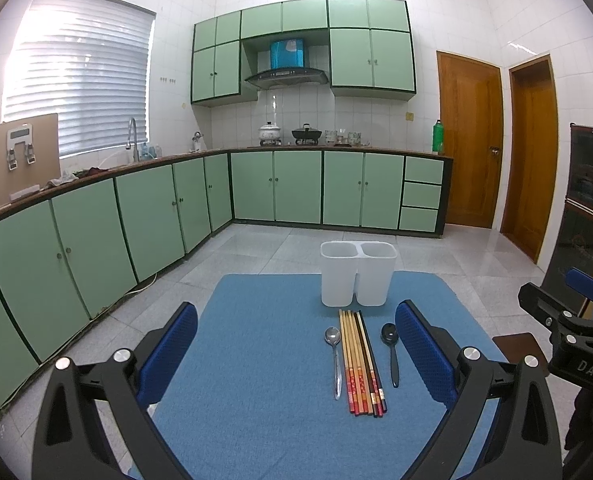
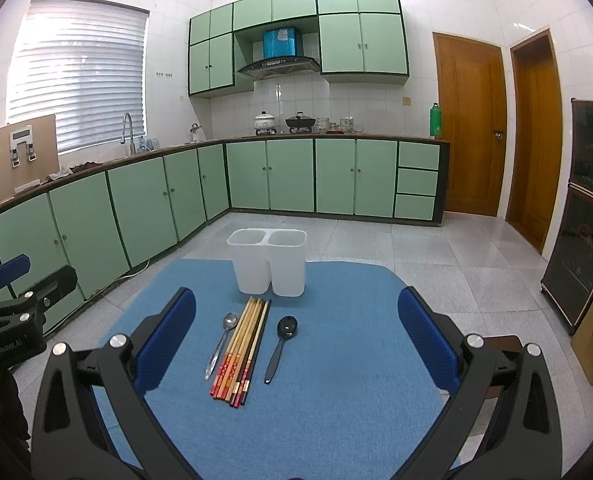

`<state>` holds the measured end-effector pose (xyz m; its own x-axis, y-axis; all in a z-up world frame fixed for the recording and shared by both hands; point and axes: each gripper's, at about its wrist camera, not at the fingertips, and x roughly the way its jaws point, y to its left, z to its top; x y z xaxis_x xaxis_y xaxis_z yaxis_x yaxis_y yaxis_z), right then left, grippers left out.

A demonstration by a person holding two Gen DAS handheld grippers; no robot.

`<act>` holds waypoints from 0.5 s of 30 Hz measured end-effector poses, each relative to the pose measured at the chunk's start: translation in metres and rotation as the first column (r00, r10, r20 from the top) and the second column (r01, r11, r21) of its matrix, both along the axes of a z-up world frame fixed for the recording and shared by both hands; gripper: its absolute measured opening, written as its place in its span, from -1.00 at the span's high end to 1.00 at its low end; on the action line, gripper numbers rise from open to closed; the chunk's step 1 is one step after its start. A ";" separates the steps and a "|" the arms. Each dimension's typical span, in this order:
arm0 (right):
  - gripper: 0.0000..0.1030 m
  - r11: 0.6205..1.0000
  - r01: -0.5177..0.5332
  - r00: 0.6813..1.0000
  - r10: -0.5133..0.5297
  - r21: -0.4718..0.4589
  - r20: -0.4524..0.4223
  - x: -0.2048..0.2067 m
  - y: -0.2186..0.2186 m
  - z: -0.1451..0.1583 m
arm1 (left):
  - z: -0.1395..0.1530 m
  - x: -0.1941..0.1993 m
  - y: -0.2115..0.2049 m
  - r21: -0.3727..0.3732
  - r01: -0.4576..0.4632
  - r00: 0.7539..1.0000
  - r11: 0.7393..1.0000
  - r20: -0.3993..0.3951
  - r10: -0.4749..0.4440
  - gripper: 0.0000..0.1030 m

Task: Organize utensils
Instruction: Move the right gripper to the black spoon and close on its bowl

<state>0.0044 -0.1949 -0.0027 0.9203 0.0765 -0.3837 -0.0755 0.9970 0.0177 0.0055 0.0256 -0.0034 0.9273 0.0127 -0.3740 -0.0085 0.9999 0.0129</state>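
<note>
The worktop [image 1: 256,400] is covered in matt blue cloth with a fine woven grain. On it, the two-compartment utensil holder [image 1: 358,274] looks like smooth, slightly translucent white plastic. The steel spoon [image 1: 334,356] is polished metal with a bright glint; the black spoon [image 1: 390,350] is glossy plastic. The chopsticks [image 1: 362,364] look like pale wood or bamboo, some dark-lacquered, with red printed ends. Both tongs, left [image 1: 296,344] and right [image 2: 296,340], have matt black plastic arms, silvery metal bolts and blue pads [image 2: 168,336] with a dimpled, rubbery texture. The floor tiles [image 2: 436,248] are glossy.
</note>
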 end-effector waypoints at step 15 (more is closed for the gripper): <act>-0.90 0.997 0.020 0.985 -0.032 -0.074 -0.167 0.077 0.005 -0.044 | -0.040 0.077 -0.003 0.050 -0.014 0.991 0.999 -0.131 0.020 -0.88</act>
